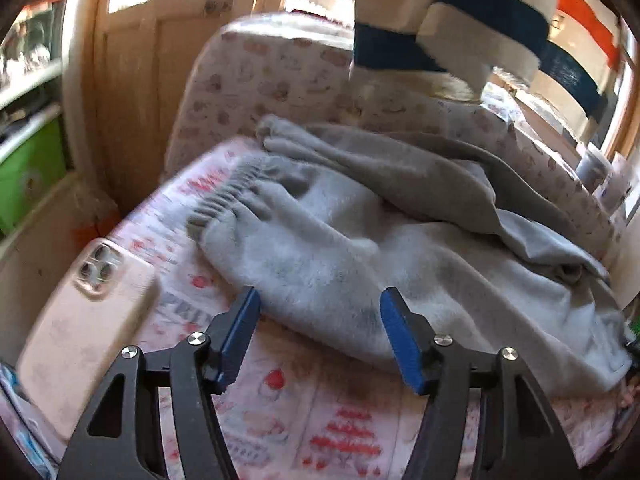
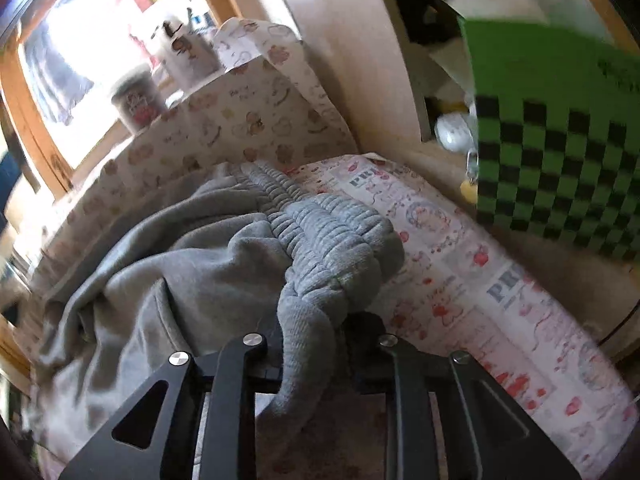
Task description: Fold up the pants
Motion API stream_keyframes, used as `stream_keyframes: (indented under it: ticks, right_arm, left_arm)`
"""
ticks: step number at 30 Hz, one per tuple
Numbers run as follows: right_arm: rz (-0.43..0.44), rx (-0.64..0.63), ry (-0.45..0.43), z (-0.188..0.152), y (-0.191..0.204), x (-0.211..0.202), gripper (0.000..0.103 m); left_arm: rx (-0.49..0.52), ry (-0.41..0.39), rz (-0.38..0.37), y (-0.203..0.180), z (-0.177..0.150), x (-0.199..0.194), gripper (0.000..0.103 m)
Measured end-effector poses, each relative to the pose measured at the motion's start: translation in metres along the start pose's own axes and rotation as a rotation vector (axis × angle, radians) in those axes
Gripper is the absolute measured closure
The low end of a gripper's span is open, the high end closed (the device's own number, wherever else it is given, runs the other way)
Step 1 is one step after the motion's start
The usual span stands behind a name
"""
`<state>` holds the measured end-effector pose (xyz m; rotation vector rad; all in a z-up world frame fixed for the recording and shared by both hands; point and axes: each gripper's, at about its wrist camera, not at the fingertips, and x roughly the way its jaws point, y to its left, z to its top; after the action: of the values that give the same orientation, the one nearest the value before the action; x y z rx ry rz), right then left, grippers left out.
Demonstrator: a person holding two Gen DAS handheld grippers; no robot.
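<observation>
Grey fleece pants (image 1: pixel 344 248) lie rumpled on a patterned sheet (image 1: pixel 304 412). Their gathered waistband (image 1: pixel 224 200) points to the far left. My left gripper (image 1: pixel 316 312) is open, its blue pads (image 1: pixel 240 332) on either side of the near edge of the pants, just above the cloth. In the right wrist view the pants (image 2: pixel 192 272) fill the left half. My right gripper (image 2: pixel 312 344) is shut on a bunched part of the ribbed waistband (image 2: pixel 332 248), which hangs down between the fingers and hides the fingertips.
A pink phone (image 1: pixel 84 324) lies on the sheet left of my left gripper. A patterned cushion (image 1: pixel 264 76) stands behind the pants. A striped sleeve (image 1: pixel 452 16) hangs above. A green checkered box (image 2: pixel 560 148) is at the right, cups (image 2: pixel 136 96) on the sill.
</observation>
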<state>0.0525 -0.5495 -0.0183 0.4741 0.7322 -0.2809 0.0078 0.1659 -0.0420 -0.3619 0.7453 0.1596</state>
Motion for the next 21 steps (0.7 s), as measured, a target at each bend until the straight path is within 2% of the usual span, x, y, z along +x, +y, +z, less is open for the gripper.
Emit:
stream_keyframes:
  ticks: [2,3,4,6,9,11,15,18,21]
  right_arm:
    - [-0.008,-0.009,0.010,0.000,0.002,0.001,0.080]
    - [-0.008,-0.008,0.016,0.001,0.001,0.002,0.079]
    - [-0.007,-0.006,0.023,0.001,0.000,0.003,0.079]
    - [-0.011,-0.010,0.032,0.000,-0.001,0.005,0.079]
    - [-0.025,-0.025,0.020,0.001,0.002,0.002,0.080]
    - [-0.026,-0.026,-0.020,0.003,0.004,-0.008,0.083]
    - [-0.033,-0.102,-0.128,0.008,0.019,-0.046,0.084]
    - [-0.053,-0.083,-0.104,0.009,0.016,-0.050,0.084]
    - [-0.066,-0.028,-0.030,0.002,-0.003,-0.029,0.084]
  left_arm:
    - [-0.062,0.038,-0.050,0.007,0.002,0.014,0.047]
    - [-0.091,0.047,-0.069,0.010,0.002,0.019,0.059]
    - [-0.109,0.045,-0.071,0.012,0.001,0.022,0.074]
    - [-0.115,0.024,-0.089,0.012,0.001,0.023,0.092]
    - [-0.105,-0.030,-0.095,0.011,0.001,0.008,0.093]
    - [-0.080,-0.093,-0.063,0.010,0.003,-0.011,0.093]
    - [-0.066,-0.134,-0.071,0.011,0.007,-0.042,0.093]
    - [-0.031,-0.127,-0.016,0.007,-0.003,-0.042,0.093]
    - [-0.023,-0.046,0.018,0.014,-0.016,-0.017,0.092]
